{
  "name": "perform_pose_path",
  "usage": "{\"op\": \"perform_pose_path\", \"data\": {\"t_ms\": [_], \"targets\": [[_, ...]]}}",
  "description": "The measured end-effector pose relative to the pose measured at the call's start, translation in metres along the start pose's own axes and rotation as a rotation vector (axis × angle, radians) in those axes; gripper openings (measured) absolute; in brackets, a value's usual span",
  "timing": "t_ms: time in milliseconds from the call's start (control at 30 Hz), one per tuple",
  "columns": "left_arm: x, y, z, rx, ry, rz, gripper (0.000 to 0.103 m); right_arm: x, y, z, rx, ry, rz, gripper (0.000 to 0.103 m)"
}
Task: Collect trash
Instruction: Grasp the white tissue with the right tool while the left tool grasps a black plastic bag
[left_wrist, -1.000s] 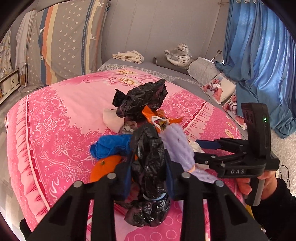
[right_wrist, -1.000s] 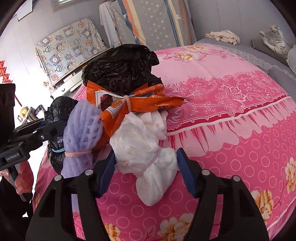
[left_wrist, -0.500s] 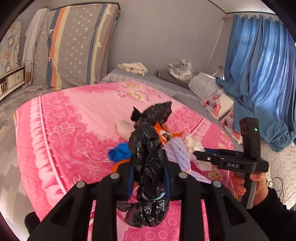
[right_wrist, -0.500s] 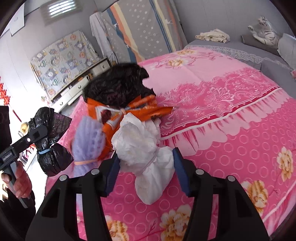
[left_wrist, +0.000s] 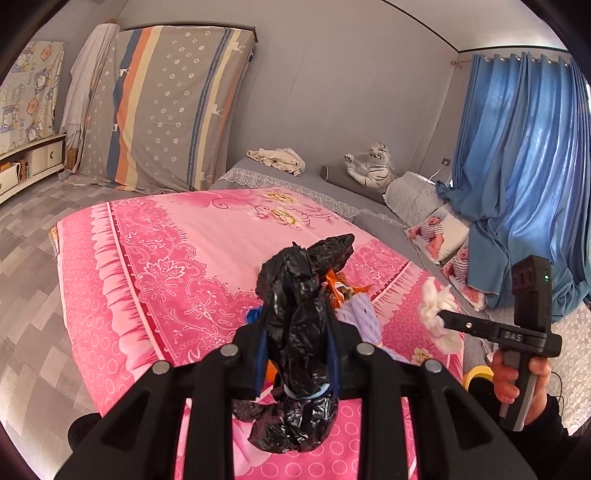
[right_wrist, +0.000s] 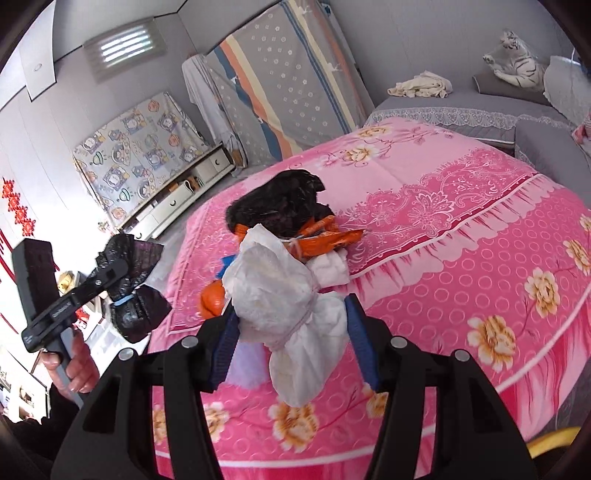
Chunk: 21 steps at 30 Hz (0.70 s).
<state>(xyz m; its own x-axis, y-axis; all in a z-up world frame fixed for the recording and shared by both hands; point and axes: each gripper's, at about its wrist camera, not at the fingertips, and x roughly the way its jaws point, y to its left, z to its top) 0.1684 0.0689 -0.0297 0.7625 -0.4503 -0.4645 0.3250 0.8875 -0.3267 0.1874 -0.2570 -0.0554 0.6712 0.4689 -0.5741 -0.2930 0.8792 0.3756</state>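
A lived-in home bedroom.

A bed (left_wrist: 155, 258) under a pink floral cover fills the room, with blue curtains (left_wrist: 517, 177) at one side, a plush white tiger (left_wrist: 371, 170) and pillows by the wall, a striped mattress (left_wrist: 170, 110) leaning upright, and low white drawers (right_wrist: 177, 199).

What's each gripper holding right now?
Left gripper: shut on the black trash bundle.
Right gripper: shut on the white trash bundle.

Grey walls (left_wrist: 332, 92); grey wood-pattern floor (left_wrist: 26, 251). Pink floral bed (left_wrist: 166, 258); striped mattress (left_wrist: 166, 110) leaning on wall; blue curtains (left_wrist: 524, 166) backlit; low white cabinet (right_wrist: 177, 199); plush tiger (left_wrist: 371, 168).
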Motion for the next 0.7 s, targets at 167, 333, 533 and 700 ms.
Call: {"op": "perform_pose_path", "data": {"t_ms": [167, 333, 533, 700], "targets": [[-0.014, 0.002, -0.006, -0.01, -0.007, -0.009, 0.024, -0.016, 0.008, -0.011, 0.019, -0.015, 0.008, 0.052], [-0.025, -0.003, -0.01, -0.003, -0.017, -0.026, 0.024, -0.028, 0.013, -0.027, 0.029, -0.016, -0.001, 0.052], [-0.029, -0.013, -0.013, 0.008, -0.011, -0.06, 0.024, -0.047, 0.006, -0.045, 0.074, -0.025, -0.014, 0.052], [-0.025, -0.029, -0.017, 0.026, 0.008, -0.091, 0.024, -0.064, -0.005, -0.052, 0.125, -0.065, -0.024, 0.053]]}}
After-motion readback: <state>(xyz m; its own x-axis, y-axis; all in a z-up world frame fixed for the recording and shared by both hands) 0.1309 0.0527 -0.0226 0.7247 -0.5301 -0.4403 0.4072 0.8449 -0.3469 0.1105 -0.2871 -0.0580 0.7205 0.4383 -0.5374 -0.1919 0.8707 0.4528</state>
